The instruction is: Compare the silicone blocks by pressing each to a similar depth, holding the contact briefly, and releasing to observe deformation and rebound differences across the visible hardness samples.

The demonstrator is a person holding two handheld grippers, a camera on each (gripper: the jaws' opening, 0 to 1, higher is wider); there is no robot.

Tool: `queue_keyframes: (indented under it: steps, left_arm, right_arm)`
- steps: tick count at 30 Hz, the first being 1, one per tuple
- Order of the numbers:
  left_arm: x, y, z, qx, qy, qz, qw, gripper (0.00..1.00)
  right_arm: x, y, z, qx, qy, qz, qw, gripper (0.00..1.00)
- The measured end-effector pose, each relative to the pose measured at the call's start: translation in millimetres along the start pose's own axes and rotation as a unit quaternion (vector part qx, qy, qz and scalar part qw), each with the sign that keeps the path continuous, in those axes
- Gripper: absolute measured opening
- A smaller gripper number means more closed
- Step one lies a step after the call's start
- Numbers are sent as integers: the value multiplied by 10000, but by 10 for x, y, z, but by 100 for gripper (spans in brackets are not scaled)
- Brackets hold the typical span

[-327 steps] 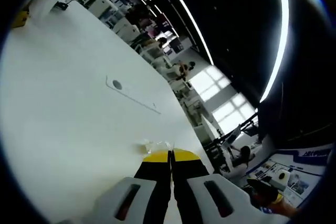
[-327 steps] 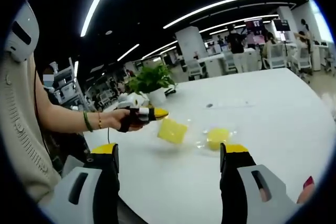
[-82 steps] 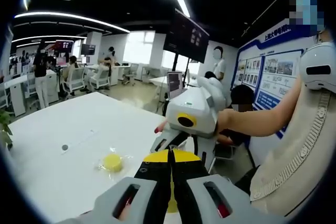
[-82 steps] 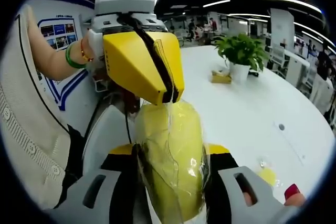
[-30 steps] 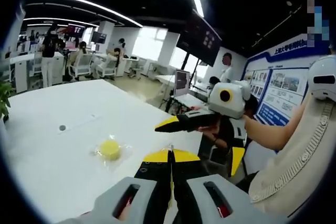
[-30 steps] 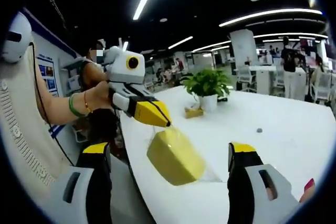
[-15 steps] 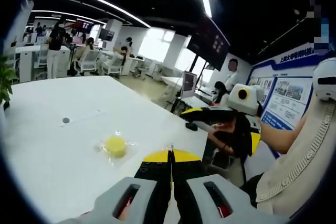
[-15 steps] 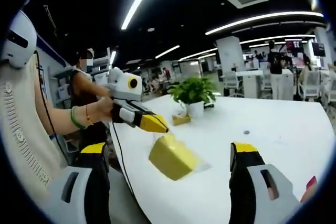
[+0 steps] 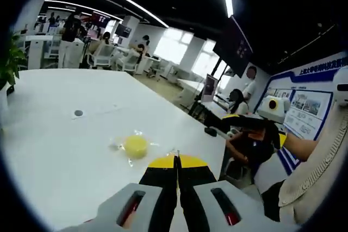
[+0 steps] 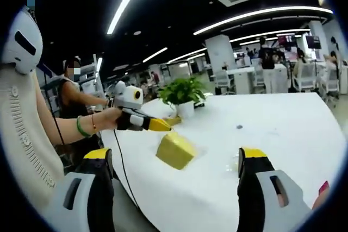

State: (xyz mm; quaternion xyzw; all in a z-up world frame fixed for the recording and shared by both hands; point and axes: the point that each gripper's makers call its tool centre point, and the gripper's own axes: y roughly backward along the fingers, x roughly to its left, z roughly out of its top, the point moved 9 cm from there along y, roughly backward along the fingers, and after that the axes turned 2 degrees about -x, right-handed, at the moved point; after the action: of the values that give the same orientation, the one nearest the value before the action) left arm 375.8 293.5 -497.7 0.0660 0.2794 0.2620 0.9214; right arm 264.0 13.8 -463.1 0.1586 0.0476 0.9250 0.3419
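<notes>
A square yellow silicone block in clear wrap hangs just under my left gripper, low over the white table; whether it touches the table I cannot tell. The left gripper is shut, with a sliver of clear wrap pinched at its yellow tips. A round yellow block in clear wrap lies on the table ahead of it. My right gripper is open, held back from the square block with nothing between its jaws. The right gripper also appears off the table's corner.
A potted plant stands at the table's far side, with a small yellow object beside it. A round port sits in the tabletop. People, chairs and desks fill the room behind. The person's arm reaches in from the left.
The right gripper, shut on the square block 2.7 s ago, has let go and drawn back. The left gripper has carried the hanging block farther away and lower toward the table.
</notes>
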Motion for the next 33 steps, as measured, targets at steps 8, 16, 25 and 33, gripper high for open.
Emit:
queue_keyframes:
  steps: [8, 16, 25, 33]
  left_arm:
    - [367, -147, -111, 3, 357, 103, 9993, 0]
    - [687, -333, -188, 78, 712, 93, 9974, 0]
    - [989, -510, -208, 35, 982, 210, 9949, 0]
    - [1350, -516, -88, -60, 824, 586, 9949, 0]
  right_arm:
    - [-147, 236, -99, 224, -198, -527, 9982, 84]
    - [-244, 255, -107, 344, -175, -867, 9955, 87]
    - [-284, 177, -114, 477, -206, -909, 9945, 86]
    - [-298, 181, -212, 785, -358, -1003, 9912, 85]
